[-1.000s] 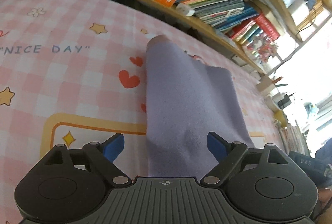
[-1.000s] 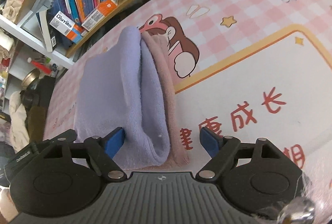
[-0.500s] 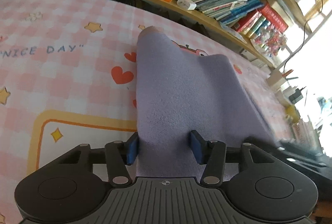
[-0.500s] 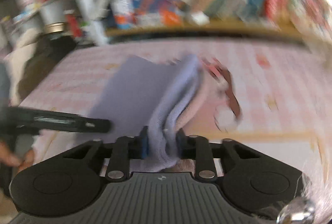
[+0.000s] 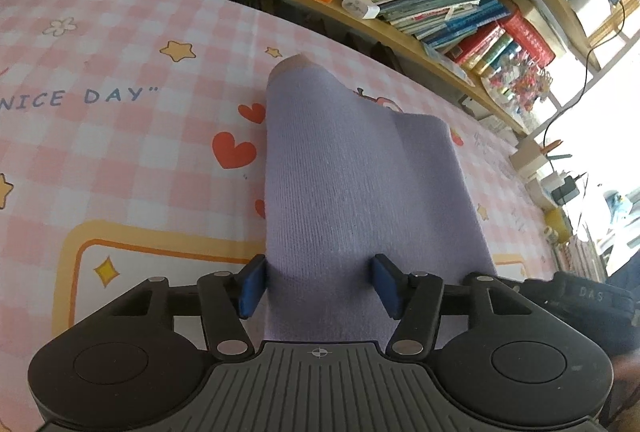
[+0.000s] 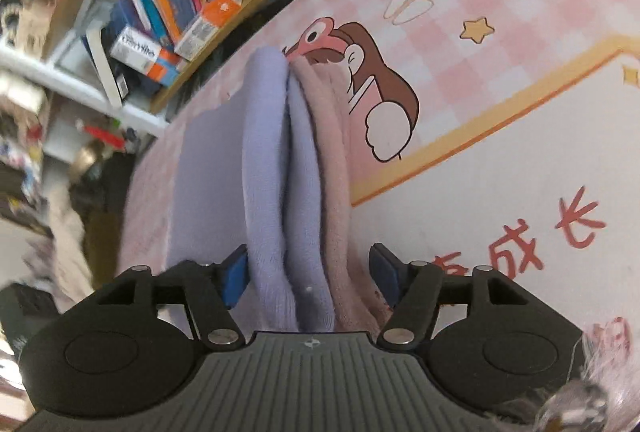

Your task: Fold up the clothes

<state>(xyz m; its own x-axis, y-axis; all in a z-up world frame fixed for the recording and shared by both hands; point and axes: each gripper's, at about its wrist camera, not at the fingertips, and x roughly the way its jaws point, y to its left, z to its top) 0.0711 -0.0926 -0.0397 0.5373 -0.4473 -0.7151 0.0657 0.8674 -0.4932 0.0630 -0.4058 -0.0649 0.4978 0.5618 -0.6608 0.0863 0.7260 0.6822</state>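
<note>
The left gripper (image 5: 320, 284) is straddling the near end of the folded lilac cloth (image 5: 352, 184) lying on the pink checked mat (image 5: 120, 152); its jaws have just been opening and are standing apart. The right gripper (image 6: 308, 278) is flanking the cloth's stacked folds, its jaws likewise just opened, not pinching.

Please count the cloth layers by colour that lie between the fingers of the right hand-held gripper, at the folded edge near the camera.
Lilac layers: 2
Dusty pink layers: 1, though its edge shows ridges, so it may be doubled
Total: 3
</note>
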